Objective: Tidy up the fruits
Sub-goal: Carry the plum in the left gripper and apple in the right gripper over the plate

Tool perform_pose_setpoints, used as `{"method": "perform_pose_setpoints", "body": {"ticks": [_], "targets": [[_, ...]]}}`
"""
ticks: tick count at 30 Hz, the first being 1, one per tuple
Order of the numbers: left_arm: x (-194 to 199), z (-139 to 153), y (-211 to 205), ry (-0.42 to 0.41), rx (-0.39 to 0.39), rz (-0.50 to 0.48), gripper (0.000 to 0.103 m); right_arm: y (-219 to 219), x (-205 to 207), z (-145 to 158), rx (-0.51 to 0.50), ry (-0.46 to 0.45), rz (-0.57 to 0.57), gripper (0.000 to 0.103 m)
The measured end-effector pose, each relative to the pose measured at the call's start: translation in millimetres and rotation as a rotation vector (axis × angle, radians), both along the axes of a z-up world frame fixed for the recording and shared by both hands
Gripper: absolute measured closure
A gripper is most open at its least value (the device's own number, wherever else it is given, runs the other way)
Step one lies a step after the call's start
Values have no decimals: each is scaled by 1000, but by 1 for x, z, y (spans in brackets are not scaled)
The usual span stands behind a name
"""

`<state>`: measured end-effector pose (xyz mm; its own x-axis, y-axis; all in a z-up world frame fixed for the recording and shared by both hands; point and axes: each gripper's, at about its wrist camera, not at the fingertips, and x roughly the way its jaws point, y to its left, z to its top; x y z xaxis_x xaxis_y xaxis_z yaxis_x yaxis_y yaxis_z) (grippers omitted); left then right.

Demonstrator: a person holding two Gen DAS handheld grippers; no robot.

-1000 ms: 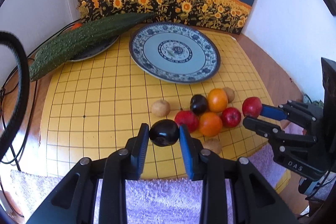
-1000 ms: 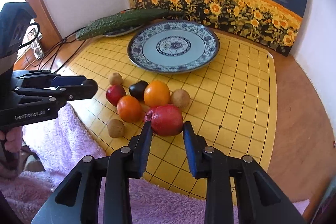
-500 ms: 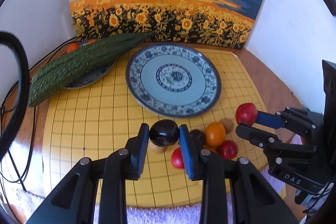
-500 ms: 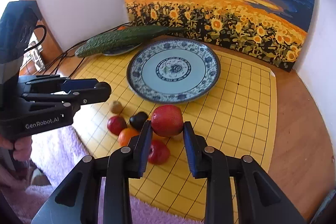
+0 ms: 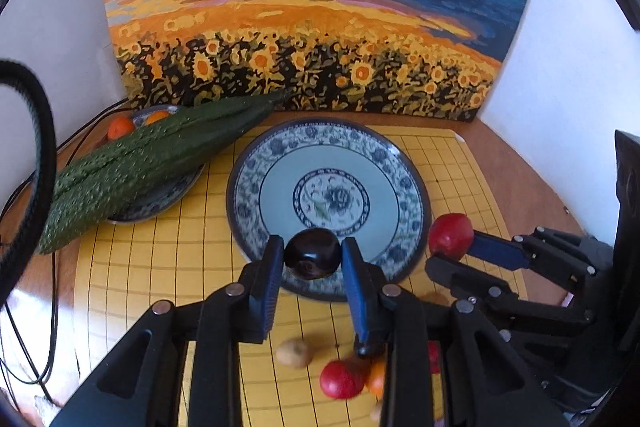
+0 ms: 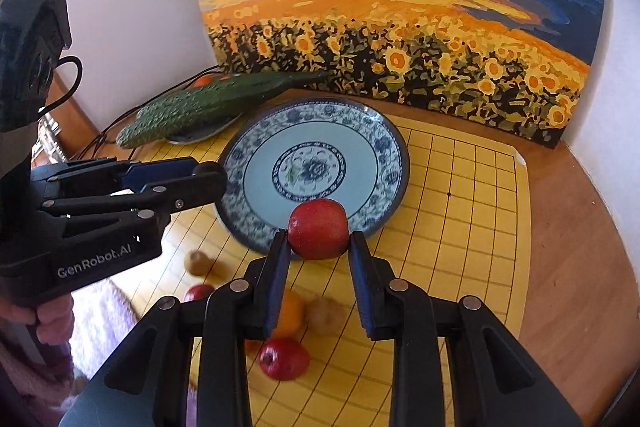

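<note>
My left gripper is shut on a dark plum held above the near rim of the blue-and-white plate. My right gripper is shut on a red apple over the plate's near edge. From the left wrist view the right gripper shows at the right with that red apple. In the right wrist view the left gripper reaches in from the left, its plum mostly hidden. Loose fruit lies below on the yellow grid board: a red apple, an orange, a brown fruit.
A long bumpy green gourd lies across a second plate with oranges at the back left. A sunflower painting leans on the white wall. Cables trail at the left. A hand grips the left tool.
Both grippers have carried their fruit forward from above the fruit pile to the near edge of the big plate. The pile has slid down toward the bottom of both views.
</note>
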<state>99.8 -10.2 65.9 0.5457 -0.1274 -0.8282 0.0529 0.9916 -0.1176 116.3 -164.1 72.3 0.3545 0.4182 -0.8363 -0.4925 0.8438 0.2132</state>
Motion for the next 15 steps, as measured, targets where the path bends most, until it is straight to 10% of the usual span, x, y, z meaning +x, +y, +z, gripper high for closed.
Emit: {"method": "perform_pose_setpoints", "body": {"ticks": [15], "targets": [[47,-23,-2,40,-6,25,72,16,40,-19,-23,20,-48,72]]}}
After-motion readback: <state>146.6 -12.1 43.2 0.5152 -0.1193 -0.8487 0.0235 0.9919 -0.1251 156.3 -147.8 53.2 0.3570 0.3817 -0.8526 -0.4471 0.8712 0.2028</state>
